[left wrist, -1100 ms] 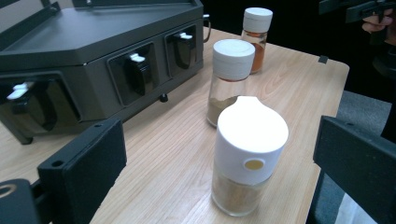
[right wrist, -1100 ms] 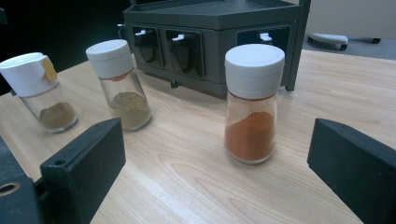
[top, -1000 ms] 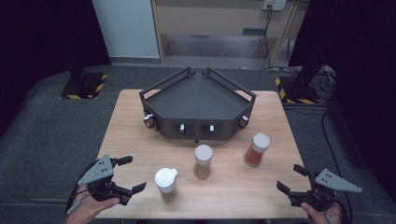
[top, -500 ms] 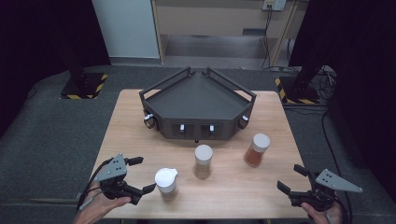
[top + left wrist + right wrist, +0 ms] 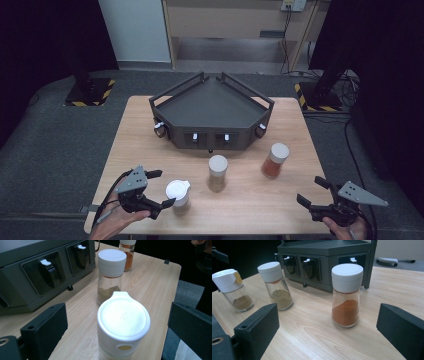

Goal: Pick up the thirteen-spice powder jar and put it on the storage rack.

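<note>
Three glass spice jars with white lids stand on the wooden table point(image 5: 140, 130). A spout-lid jar point(image 5: 178, 195) point(image 5: 123, 322) of tan powder stands front left, and my left gripper point(image 5: 161, 189) point(image 5: 117, 315) is open just left of it, its jaws to either side and a little short of the jar. Further right stand a round-lid jar point(image 5: 217, 172) point(image 5: 111, 275) point(image 5: 275, 285) of olive powder and a jar of orange powder point(image 5: 275, 160) point(image 5: 347, 295). My right gripper point(image 5: 312, 191) point(image 5: 328, 317) is open near the front right corner, facing the orange jar from a distance.
A dark angular rack point(image 5: 212, 110) point(image 5: 324, 255) with jar slots on its front face fills the back half of the table. Bare wood lies between the jars and the front edge. Dark floor surrounds the table.
My left gripper has moved right, from the table's left edge up to the spout-lid jar. The right gripper and the jars have stayed put.
</note>
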Available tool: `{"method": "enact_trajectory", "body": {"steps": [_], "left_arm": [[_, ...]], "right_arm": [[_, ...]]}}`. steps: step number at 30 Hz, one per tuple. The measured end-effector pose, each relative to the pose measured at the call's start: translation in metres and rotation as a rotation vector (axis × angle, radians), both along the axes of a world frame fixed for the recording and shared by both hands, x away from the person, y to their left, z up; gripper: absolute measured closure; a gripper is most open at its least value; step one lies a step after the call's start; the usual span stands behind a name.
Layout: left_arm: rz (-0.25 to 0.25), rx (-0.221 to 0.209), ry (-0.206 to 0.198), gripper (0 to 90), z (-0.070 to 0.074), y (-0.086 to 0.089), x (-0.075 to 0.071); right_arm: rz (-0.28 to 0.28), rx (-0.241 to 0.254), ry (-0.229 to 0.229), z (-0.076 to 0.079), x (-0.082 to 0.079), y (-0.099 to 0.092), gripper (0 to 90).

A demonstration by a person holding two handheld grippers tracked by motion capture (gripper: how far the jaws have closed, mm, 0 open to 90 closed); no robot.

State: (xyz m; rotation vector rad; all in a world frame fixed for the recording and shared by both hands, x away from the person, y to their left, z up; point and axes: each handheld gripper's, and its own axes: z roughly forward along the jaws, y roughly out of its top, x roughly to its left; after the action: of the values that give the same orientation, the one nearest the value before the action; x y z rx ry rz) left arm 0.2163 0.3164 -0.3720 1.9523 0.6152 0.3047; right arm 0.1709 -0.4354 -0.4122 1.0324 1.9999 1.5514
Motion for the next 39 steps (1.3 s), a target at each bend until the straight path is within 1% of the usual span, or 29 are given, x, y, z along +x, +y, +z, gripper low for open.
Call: {"method": "enact_trajectory", "body": {"steps": [6, 14, 17, 24, 31, 35, 37, 39], "left_arm": [[-0.008, 0.009, 0.006, 2.0, -0.005, -0.008, 0.003], [-0.016, 0.005, 0.019, 3.7, -0.017, -0.016, 0.007], [-0.014, -0.001, 0.017, 5.4, -0.022, -0.018, 0.008], [-0.012, 0.001, 0.011, 8.5, -0.030, -0.024, 0.008], [-0.011, 0.000, 0.020, 9.9, -0.038, -0.027, 0.010], [-0.005, -0.004, 0.012, 13.5, -0.043, -0.028, 0.009], [-0.002, -0.002, -0.002, 17.9, -0.044, -0.028, 0.007], [-0.002, -0.013, -0.009, 24.7, -0.047, -0.027, 0.006]], "right_arm": [[-0.001, 0.001, 0.000, 0.000, 0.000, 0.000, 5.1], [0.000, 0.002, 0.001, 0.000, 0.000, 0.000, 5.1], [-0.001, 0.001, 0.001, 0.000, 0.000, 0.000, 5.1], [-0.001, 0.001, 0.002, 0.000, 0.000, 0.000, 5.2], [-0.001, 0.002, 0.003, 0.000, 0.000, 0.000, 5.2], [-0.001, 0.001, 0.003, 0.000, 0.000, 0.000, 5.2], [-0.001, 0.001, 0.003, 0.000, 0.000, 0.000, 5.2], [-0.002, 0.001, 0.002, 0.000, 0.000, 0.000, 5.2]]}}
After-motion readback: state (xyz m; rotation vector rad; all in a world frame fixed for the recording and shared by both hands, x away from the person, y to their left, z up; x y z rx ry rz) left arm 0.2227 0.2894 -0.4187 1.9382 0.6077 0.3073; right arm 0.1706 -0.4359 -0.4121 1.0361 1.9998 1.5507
